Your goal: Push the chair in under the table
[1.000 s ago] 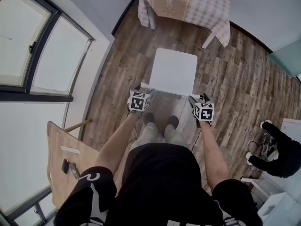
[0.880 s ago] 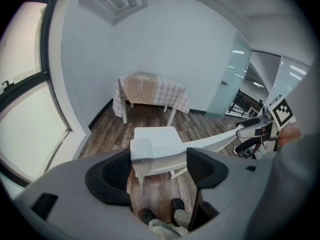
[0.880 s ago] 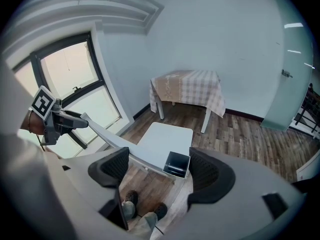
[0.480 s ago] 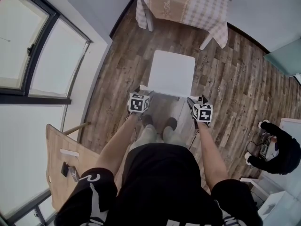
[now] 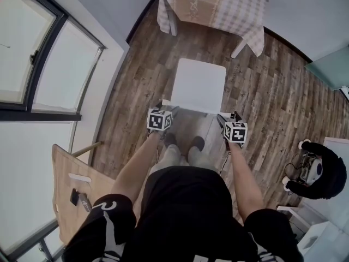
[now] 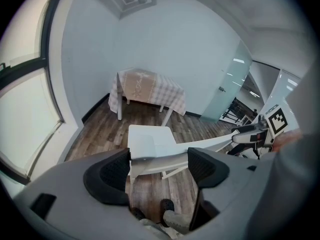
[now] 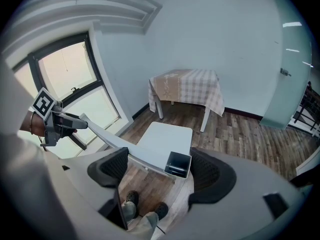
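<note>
place: office-like room | cues: glass partition [image 5: 329, 65], wood floor [image 5: 272, 97], clothed table [image 5: 218, 4]

Over the last second the left gripper [image 5: 167, 107] has edged a touch left and lower in the head view, and the right gripper [image 5: 226, 117] has sunk lower too. The chair [image 5: 197, 84] seat has drifted slightly left with them. At the right edge, the dark figure [image 5: 323, 174] has changed shape: the outstretched arm is gone, drawn into a rounded mass.
</note>
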A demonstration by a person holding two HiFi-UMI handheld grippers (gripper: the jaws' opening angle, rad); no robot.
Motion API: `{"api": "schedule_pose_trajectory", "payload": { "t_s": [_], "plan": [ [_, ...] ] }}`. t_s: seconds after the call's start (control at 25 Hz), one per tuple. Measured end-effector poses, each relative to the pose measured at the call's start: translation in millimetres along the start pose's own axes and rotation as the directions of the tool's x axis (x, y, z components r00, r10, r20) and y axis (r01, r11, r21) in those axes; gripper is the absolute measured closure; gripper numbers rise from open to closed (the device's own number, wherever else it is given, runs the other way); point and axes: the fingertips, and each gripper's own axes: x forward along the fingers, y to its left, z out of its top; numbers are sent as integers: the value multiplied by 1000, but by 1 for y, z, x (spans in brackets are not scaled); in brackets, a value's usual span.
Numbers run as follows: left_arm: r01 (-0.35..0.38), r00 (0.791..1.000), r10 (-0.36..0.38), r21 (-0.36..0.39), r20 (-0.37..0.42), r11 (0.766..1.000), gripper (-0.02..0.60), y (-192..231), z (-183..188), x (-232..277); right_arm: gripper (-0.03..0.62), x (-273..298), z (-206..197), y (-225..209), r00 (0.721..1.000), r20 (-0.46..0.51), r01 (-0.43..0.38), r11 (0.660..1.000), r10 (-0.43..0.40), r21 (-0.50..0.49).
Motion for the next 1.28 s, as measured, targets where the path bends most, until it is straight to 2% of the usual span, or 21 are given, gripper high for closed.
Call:
{"api": "schedule_pose_trajectory", "payload": {
  "t_s": [0.68,1.28],
  "plan": [
    [18,1000,-18,7,-10,1000,222,-1,0,2,183,2,-2,0,1000,12,-22,999,21,34],
    [21,999,-21,-4,-41,1000,222,9,16,14,181,16,12,-4,1000,10,-14,999,14,38]
  ]
}}
